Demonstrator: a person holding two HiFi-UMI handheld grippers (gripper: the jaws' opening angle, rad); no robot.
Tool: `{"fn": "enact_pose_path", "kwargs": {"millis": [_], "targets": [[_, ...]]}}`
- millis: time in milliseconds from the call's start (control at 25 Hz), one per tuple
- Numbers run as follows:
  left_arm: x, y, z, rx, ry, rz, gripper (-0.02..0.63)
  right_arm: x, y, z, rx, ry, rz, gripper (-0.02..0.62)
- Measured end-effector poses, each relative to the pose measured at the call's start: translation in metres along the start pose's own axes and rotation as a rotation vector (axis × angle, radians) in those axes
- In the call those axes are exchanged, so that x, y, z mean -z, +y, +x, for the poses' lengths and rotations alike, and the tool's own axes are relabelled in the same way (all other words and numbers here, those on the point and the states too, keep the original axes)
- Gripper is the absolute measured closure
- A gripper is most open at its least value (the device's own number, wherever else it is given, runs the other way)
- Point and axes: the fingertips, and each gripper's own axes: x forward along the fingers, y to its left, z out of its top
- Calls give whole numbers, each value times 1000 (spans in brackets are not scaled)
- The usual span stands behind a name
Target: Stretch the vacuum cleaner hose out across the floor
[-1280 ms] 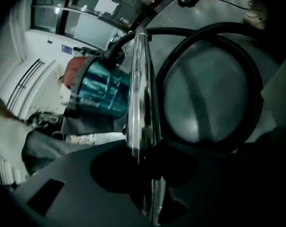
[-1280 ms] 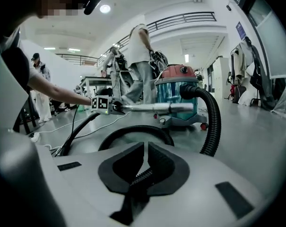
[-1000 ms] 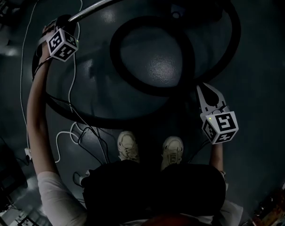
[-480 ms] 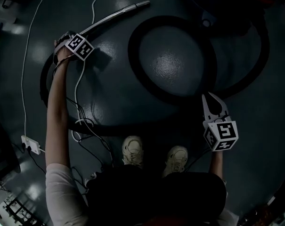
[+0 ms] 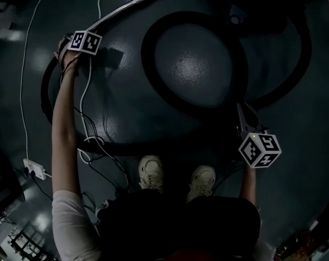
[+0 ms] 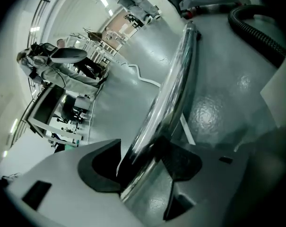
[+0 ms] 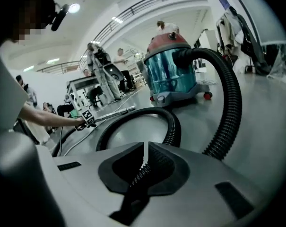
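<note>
1. The black ribbed hose (image 5: 144,50) lies on the glossy grey floor (image 5: 186,64) in 1 closed loop ahead of the person's shoes (image 5: 149,171). A wider sweep curves round the loop's right side, and another run passes just in front of the shoes and out to the left.
2. At the hose's left end, the chrome wand (image 5: 123,8) lies along the floor, pointing up and to the right in the head view.
3. The left gripper (image 6: 143,155) sits at the wand's near end. Its 2 jaws have just been opening and now stand well apart. The wand runs between them, but the pads do not clamp it, and a dark gap shows beside the left pad.
4. The right gripper (image 7: 143,157) has its 2 jaws fully together, with only a thin slit between the tips, and it grips nothing. Ribbed hose shows through the hollow behind the tips, lying beneath the gripper. In the head view this gripper hangs over the hose run to the right of the shoes.
5. The vacuum cleaner (image 7: 171,70), with a red lid and a blue see-through drum, stands beyond the loop. The hose arches up into its body.
6. A white cable (image 5: 25,64) runs down the left side to a power strip (image 5: 35,168).
</note>
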Motion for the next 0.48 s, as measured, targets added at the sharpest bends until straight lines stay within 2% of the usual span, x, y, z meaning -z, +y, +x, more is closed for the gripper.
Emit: {"fn": "enact_pose_path", "kwargs": {"millis": [120,240,280,320,360,440,480], "targets": [[2,0,-4,-15,1,-14,362,6,-12,-4,15,17,42,580],[2,-11,-7,96,-18,-69,342,10,-17,-9,19,19,45,580],[-1,-15,-9,127,-31,-63,342,11,-19,-10,16,17,57,580],[-5,-18,-13,125,-46,-27,342,12,-21,-11,14,17,66,580],[-9,-19,-16,88,-58,43,342,14,-22,-11,16,16,70,580],[-18,-20,-21,-56,-74,257,342,14,-25,-12,26,14,60,580],[-22,-20,-23,-143,-83,397,341,13,-25,-13,31,11,51,580]]}}
